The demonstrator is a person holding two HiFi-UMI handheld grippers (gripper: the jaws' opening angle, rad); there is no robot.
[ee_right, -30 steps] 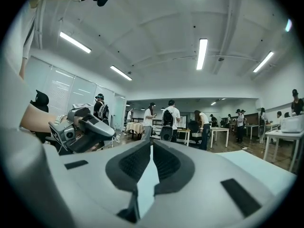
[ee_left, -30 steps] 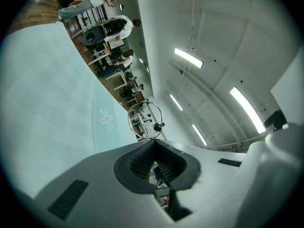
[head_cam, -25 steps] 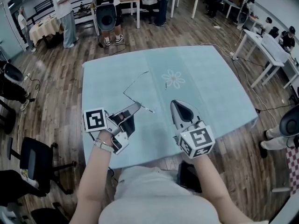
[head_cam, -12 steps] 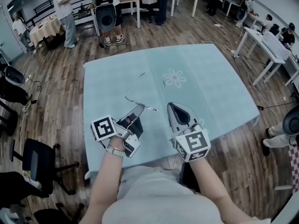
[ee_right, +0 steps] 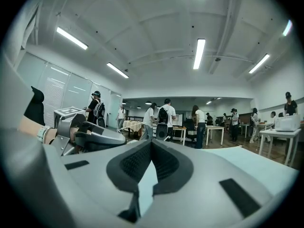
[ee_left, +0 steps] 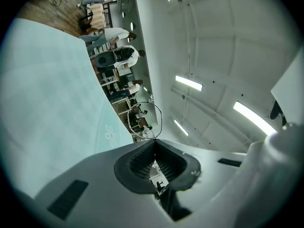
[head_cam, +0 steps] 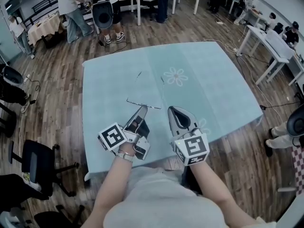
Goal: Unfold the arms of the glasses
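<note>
Glasses (head_cam: 142,104): thin wire frame, pinched by its rim at the tip of the left claw (ee_left: 154,142), closed on it. Both arms apparently swung out, pointing away from the claw over the table (head_cam: 213,94). Right claw (head_cam: 174,110): shut, empty, just right of the frame. Advised: steady rim grip, no twisting of hinges. Containers: none visible.

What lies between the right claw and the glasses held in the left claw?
Only a short strip of bare teal tablecloth, seen in the head view. The shut right claw sits beside the glasses, apart from them.
</note>
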